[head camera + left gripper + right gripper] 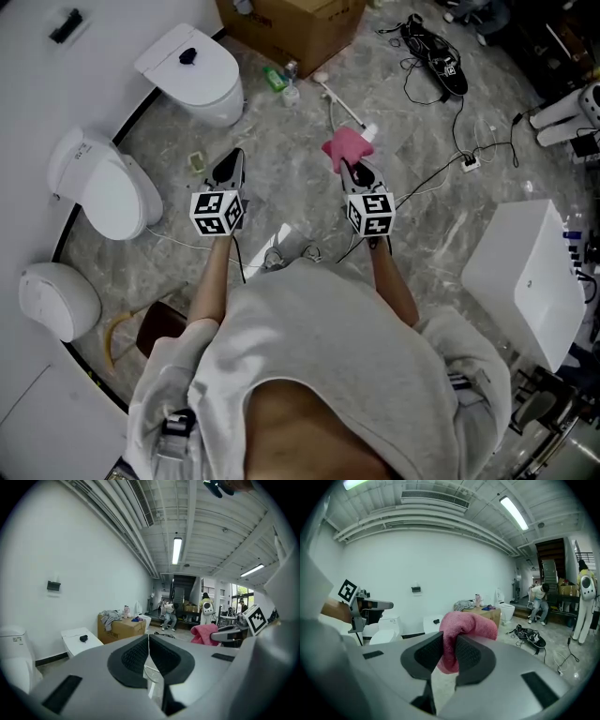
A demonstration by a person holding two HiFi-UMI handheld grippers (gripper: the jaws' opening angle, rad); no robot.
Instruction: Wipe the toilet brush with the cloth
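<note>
The pink cloth [344, 146] is bunched in my right gripper [351, 167], whose jaws are shut on it; in the right gripper view the cloth [464, 626] bulges up between the black pads [426, 653]. A white toilet brush [343, 107] lies on the grey marble floor just beyond the cloth, its far end near the cardboard box. My left gripper [231, 169] hovers over the floor to the left, shut with nothing between its pads [136, 656]. From the left gripper view the cloth [204, 633] and my right gripper show at the right.
Three white toilets [194, 71] [105, 186] [56, 300] line the curved wall on the left. A cardboard box [292, 24] stands at the back, a green bottle [276, 79] beside it. Cables [461, 161] cross the floor to the right, near a white cabinet [525, 281].
</note>
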